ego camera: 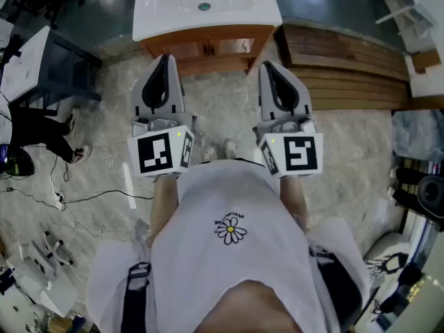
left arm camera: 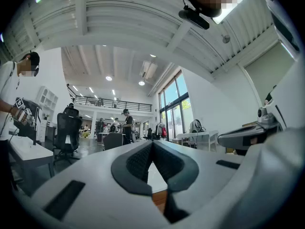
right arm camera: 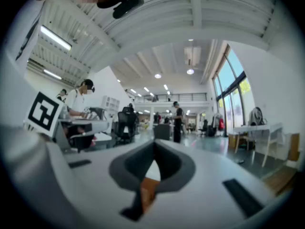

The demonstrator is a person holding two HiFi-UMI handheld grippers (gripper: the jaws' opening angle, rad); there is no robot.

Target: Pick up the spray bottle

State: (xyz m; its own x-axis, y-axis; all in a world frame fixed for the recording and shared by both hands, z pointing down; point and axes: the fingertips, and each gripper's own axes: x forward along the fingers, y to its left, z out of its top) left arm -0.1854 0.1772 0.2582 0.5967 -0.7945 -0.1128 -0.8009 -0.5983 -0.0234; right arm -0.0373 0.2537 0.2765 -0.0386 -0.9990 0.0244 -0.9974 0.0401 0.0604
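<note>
No spray bottle shows in any view. In the head view my left gripper [ego camera: 164, 61] and my right gripper [ego camera: 271, 68] are held side by side at chest height, pointing level toward a white vanity [ego camera: 159, 19]. Each is shut, with its dark pads meeting at the tips and nothing between them. The left gripper view shows my left gripper [left arm camera: 152, 144] closed against a background of an open hall. My right gripper [right arm camera: 154, 146] looks the same in the right gripper view, with only a sliver of the white top and wooden front showing through the gap behind the tips.
The vanity has a sink drain [ego camera: 204, 7] and a wooden cabinet [ego camera: 208, 46] below. Wooden planks [ego camera: 347, 68] lie to the right, a dark-framed table [ego camera: 41, 61] and another person's legs [ego camera: 41, 134] to the left. Cables [ego camera: 69, 198] trail over the floor.
</note>
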